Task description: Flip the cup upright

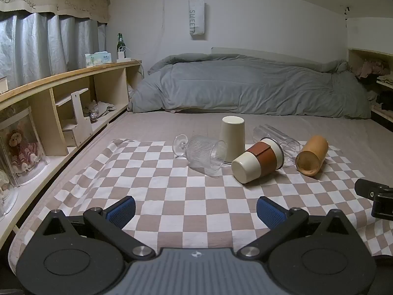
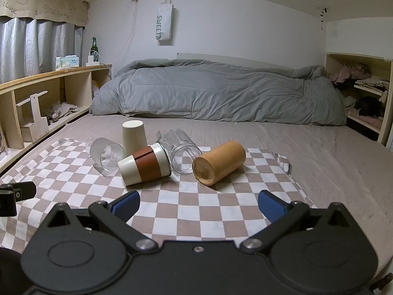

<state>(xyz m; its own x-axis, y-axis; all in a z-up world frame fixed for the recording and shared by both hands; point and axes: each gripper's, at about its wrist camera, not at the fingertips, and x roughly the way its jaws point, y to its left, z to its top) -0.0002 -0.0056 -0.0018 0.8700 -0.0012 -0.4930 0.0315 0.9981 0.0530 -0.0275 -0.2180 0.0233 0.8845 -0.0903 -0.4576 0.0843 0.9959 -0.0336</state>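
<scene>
Several cups lie on a checkered cloth (image 1: 172,191) (image 2: 196,209) on the bed. A cream cup (image 1: 232,134) (image 2: 133,135) stands upside down. A ribbed stemmed glass (image 1: 203,153) (image 2: 106,156), a cream cup with a brown sleeve (image 1: 258,161) (image 2: 145,166), a clear cup (image 1: 277,139) (image 2: 180,148) and a wooden cup (image 1: 312,156) (image 2: 218,162) lie on their sides. My left gripper (image 1: 196,212) is open and empty, short of the cups. My right gripper (image 2: 199,204) is open and empty, just short of the wooden cup.
A grey duvet (image 1: 245,86) (image 2: 221,91) lies across the bed behind the cups. Wooden shelves (image 1: 73,98) (image 2: 36,103) run along the left with a green bottle (image 1: 120,45) (image 2: 93,46). More shelves (image 2: 363,93) stand at the right. The other gripper shows at the view's edge (image 1: 375,196) (image 2: 12,196).
</scene>
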